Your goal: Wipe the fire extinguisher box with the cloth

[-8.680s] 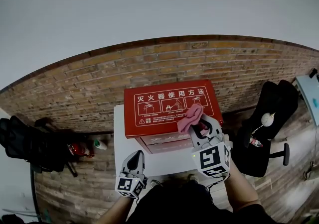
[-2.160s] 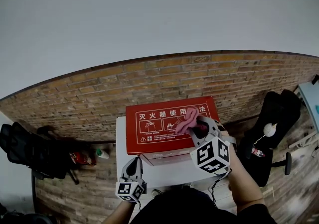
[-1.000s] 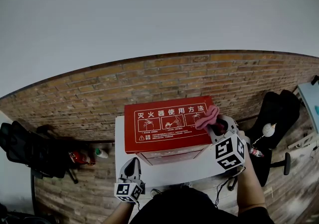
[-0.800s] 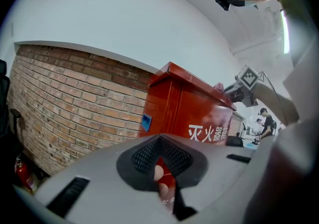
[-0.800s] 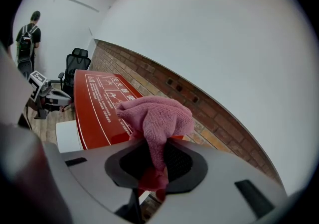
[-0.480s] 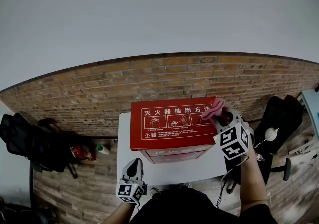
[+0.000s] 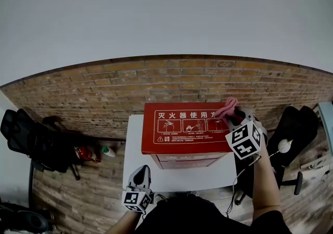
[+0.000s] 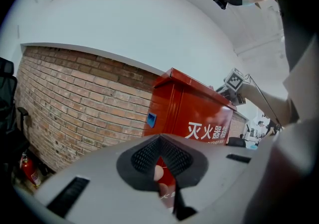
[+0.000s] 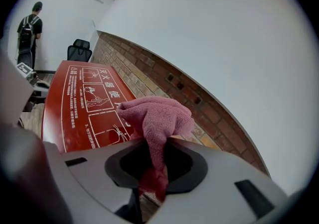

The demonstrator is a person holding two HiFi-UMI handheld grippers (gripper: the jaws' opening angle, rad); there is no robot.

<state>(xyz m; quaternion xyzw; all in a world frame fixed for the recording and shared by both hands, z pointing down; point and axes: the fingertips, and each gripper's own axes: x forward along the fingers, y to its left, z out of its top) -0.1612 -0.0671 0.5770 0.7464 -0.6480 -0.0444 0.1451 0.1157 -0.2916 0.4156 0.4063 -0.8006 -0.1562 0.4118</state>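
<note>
R gripper (image 7: pixel 235 117) pinching crumpled pink cloth (image 7: pixel 227 107), which has slid from mid-lid to far-right corner of red rectangular fire extinguisher box (image 7: pixel 182 137); top pass prob. nearly done. L gripper (image 7: pixel 139 174) pressed together, empty, idle near white table (image 7: pixel 136 144).

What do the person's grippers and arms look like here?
The left claw and right claw have light grey bodies, black inner pads, and a white cube with black square markers each. A thin cable hangs from the right one. The person wears a black top, forearms unsleeved.
</note>
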